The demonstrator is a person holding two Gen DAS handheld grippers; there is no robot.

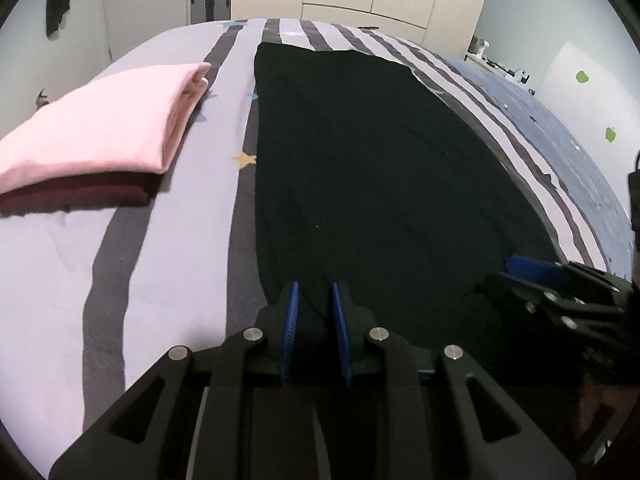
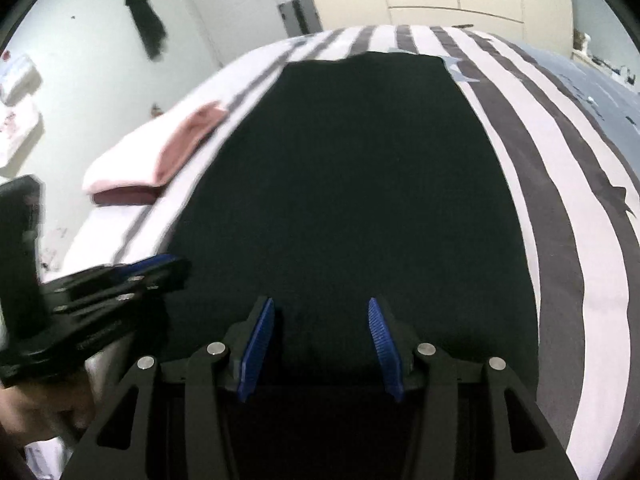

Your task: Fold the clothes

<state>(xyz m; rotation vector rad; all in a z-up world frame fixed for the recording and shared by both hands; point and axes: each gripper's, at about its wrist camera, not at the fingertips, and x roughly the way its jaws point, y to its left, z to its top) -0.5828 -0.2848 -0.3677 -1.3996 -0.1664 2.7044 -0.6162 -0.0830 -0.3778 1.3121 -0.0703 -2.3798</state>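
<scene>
Two folded garments sit stacked at the far left of the striped bedsheet (image 1: 176, 240): a pink folded piece (image 1: 104, 128) on top of a maroon one (image 1: 80, 198), soft thick slabs with rounded fold edges, looks like knit cotton. Moving right, the black garment (image 1: 360, 152) lies spread flat as a long panel down the middle of the bed, matte and almost featureless, near edge bunched a bit at the grippers. The left gripper (image 1: 314, 292) is at that near edge with its ribbed blue pads only a narrow gap apart and dark cloth sitting between them; I honestly can't tell if it's pinching the fabric or just hovering over it. Further right, the right gripper (image 2: 322, 308) has its jaws clearly spread wide, over the near hem, gripping nothing. What could go wrong, I reckon: if only one side has a real hold when the hem gets lifted, the panel will skew and the fold ends up crooked. Thin floppy fabric like this also slips off ribbed pads easily if the bite is shallow, and grabbing too deep could snag the sheet underneath too.
</scene>
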